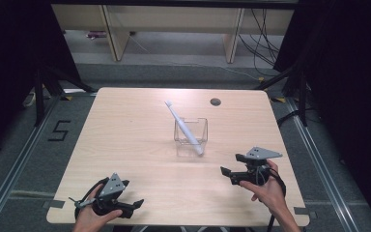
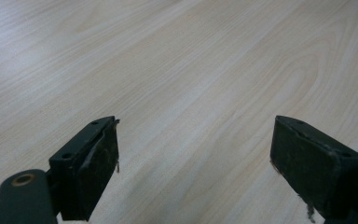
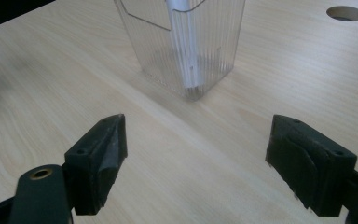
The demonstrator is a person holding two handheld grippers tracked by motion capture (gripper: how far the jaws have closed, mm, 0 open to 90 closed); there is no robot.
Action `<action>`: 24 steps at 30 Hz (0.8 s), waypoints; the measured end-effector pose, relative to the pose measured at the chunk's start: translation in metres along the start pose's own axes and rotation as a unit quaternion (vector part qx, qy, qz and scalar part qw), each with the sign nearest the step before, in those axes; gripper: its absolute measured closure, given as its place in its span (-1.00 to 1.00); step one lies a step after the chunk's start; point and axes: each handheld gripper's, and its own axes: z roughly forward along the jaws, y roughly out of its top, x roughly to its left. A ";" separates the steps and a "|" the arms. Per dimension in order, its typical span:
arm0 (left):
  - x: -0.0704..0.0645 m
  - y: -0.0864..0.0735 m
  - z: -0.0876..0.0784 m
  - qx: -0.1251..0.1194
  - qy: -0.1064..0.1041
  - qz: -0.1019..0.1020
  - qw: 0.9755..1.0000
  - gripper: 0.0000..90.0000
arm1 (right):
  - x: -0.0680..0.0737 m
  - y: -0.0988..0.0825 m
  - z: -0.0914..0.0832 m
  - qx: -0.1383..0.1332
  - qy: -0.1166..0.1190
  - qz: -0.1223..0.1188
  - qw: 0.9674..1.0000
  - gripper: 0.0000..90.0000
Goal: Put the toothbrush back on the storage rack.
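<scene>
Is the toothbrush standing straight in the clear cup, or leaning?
Leaning: the toothbrush rests tilted in the clear cup, head up toward the table's far left.

The table [image 1: 125, 145] is pale wood with a fine, streaky grain — light beige, with one small dark round hole [image 1: 215, 102] near its far edge. On it stands a clear, colourless container [image 1: 191, 131] with ribbed, see-through walls, and in it a white toothbrush [image 1: 183, 126]. Each hand-held gripper — left [image 1: 130, 205] and right [image 1: 231, 170] — is black, topped by a grey plate. The floor [image 1: 34, 159] is dark grey, marked with a black "5" [image 1: 59, 130].
</scene>
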 end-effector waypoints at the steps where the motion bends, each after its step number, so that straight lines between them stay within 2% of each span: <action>1: 0.000 0.000 0.001 -0.003 -0.002 -0.001 1.000 -0.67 | -0.002 -0.001 -0.002 0.007 -0.004 -0.015 1.000 -0.55; 2: 0.000 0.000 0.001 -0.003 -0.002 -0.001 1.000 -0.67 | -0.002 -0.001 -0.002 0.007 -0.004 -0.015 1.000 -0.55; 4: 0.001 0.000 0.000 0.005 0.002 0.004 1.000 -0.67 | 0.000 -0.007 -0.001 0.007 0.003 0.004 1.000 -0.55; 5: 0.001 0.000 0.000 0.006 0.003 0.004 1.000 -0.67 | 0.000 -0.008 -0.002 0.012 -0.001 -0.003 1.000 -0.55; 7: 0.002 0.000 0.000 0.010 0.005 0.008 1.000 -0.67 | 0.000 -0.011 -0.003 0.015 -0.001 0.000 1.000 -0.55; 9: 0.002 0.000 0.000 0.006 0.002 0.005 1.000 -0.67 | 0.000 -0.013 -0.003 0.008 -0.003 -0.006 1.000 -0.55; 10: 0.001 0.000 0.001 0.006 0.002 0.005 1.000 -0.67 | 0.001 -0.014 -0.005 0.012 -0.001 0.002 1.000 -0.55; 11: 0.002 -0.001 0.001 0.006 0.000 0.005 1.000 -0.67 | -0.002 -0.015 -0.006 0.009 -0.008 -0.011 1.000 -0.55; 18: 0.003 0.000 0.001 0.011 0.006 0.004 1.000 -0.67 | -0.003 -0.024 -0.013 0.011 -0.006 -0.002 1.000 -0.59; 20: 0.002 0.000 0.000 0.006 0.000 0.005 1.000 -0.67 | -0.004 -0.028 -0.013 0.011 -0.006 -0.002 1.000 -0.62; 21: 0.003 0.000 0.001 0.013 0.004 0.009 1.000 -0.67 | -0.002 -0.030 -0.013 0.009 -0.002 0.012 1.000 -0.63; 22: 0.003 0.000 0.001 0.013 0.004 0.009 1.000 -0.67 | -0.002 -0.030 -0.013 0.009 -0.002 0.012 1.000 -0.63; 23: 0.003 0.000 0.001 0.008 0.005 0.004 1.000 -0.67 | -0.004 -0.030 -0.014 0.012 -0.008 -0.001 1.000 -0.63; 24: 0.003 0.000 0.000 0.010 0.002 0.008 1.000 -0.67 | -0.002 -0.031 -0.015 0.017 0.002 0.009 1.000 -0.65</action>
